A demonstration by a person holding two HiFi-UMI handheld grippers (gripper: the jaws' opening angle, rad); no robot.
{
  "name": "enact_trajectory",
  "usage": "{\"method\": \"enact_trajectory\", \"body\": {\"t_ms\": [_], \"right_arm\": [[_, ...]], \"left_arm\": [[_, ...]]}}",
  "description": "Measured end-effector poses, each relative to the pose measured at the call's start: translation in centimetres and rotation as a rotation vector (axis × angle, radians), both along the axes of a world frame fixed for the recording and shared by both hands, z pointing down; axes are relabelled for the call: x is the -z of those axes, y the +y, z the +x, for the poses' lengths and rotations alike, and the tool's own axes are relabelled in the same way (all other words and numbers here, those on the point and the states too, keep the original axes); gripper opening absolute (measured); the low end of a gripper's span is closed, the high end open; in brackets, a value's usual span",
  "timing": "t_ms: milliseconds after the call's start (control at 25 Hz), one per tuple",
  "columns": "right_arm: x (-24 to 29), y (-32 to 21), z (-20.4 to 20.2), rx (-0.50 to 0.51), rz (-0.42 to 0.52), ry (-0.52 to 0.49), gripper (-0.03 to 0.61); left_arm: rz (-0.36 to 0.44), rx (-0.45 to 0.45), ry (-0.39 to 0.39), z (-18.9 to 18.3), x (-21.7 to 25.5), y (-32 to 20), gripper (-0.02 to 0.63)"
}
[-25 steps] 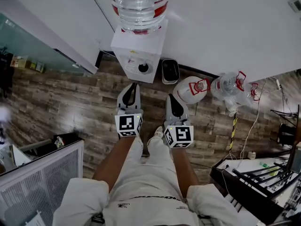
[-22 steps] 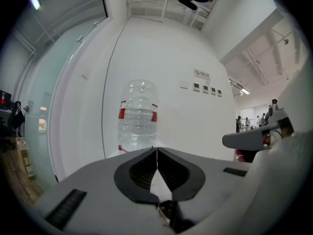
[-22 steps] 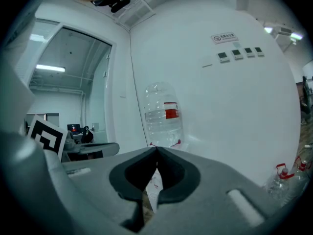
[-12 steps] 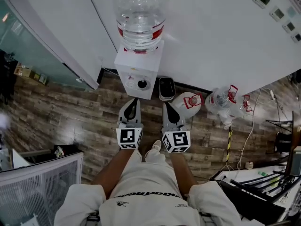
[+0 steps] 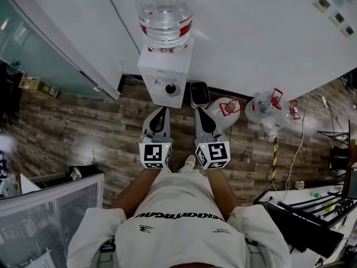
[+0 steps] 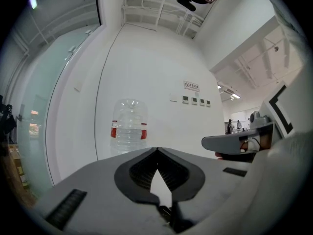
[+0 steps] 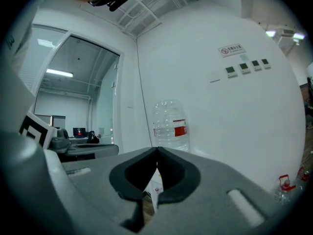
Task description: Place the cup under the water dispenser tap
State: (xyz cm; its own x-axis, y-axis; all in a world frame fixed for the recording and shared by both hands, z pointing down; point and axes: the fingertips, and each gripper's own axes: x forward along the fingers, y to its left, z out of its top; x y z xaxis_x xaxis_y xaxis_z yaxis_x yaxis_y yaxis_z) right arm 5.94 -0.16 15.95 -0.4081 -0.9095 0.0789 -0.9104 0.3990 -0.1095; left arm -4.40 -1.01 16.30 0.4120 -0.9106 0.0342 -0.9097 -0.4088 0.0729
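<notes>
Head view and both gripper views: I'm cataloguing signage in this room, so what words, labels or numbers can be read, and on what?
No text can be read with confidence.
Shirt print: upside-down letters, too blurred to quote.
Wall sign: red-edged, too small to read.
Bottle label: a red band, no legible text.
Marker cube: black-and-white square pattern, no words.
</notes>
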Motion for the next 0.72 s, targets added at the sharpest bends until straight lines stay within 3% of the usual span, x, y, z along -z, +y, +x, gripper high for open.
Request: {"method": "enact_trajectory", "body": {"t_ms": [720], "right_arm": [[0.6, 1.9, 0.1, -0.012, 0.000, -0.009, -0.009]], "left_arm": [[0.025, -0.044, 0.001, 1.0, 1.6, 2.2, -0.003]]}}
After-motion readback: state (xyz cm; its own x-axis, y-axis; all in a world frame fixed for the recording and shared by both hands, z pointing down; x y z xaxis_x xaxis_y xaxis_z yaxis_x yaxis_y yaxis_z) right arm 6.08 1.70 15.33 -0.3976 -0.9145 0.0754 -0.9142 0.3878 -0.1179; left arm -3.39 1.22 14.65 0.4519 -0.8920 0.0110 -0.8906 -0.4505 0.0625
